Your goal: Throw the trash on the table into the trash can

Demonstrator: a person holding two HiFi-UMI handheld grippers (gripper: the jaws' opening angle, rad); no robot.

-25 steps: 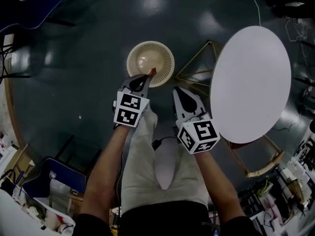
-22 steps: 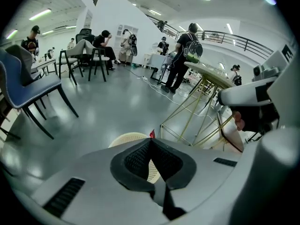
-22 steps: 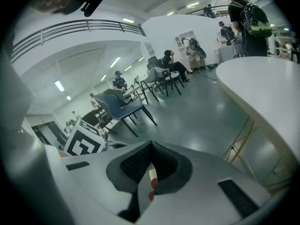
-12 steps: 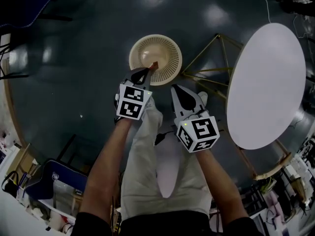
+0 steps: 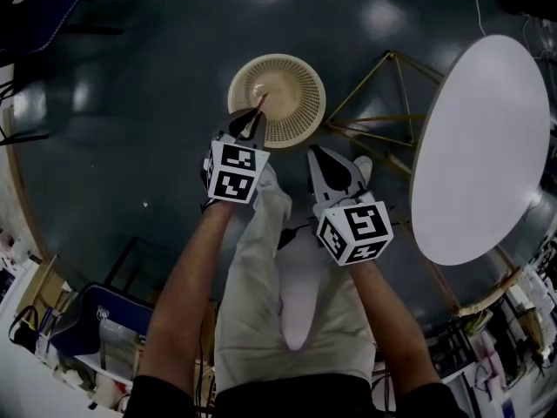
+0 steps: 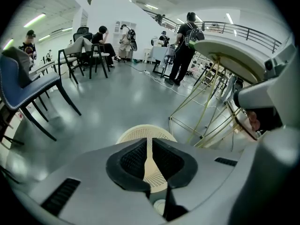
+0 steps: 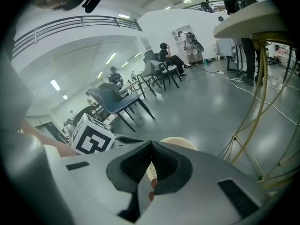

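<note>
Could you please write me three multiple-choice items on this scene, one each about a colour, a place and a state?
1. The table top is: A white; B red; C black.
2. Where is the trash can? A on the table; B on the floor near the table; C on a chair.
3. The left tool is: A wide open; B nipping a brown scrap; C gripping the table.
Key: 1 A, the oval top is white. 2 B, it stands on the dark floor. 3 B, the scrap pokes from its tips toward the trash can, and the jaws have just been opening slightly.
</note>
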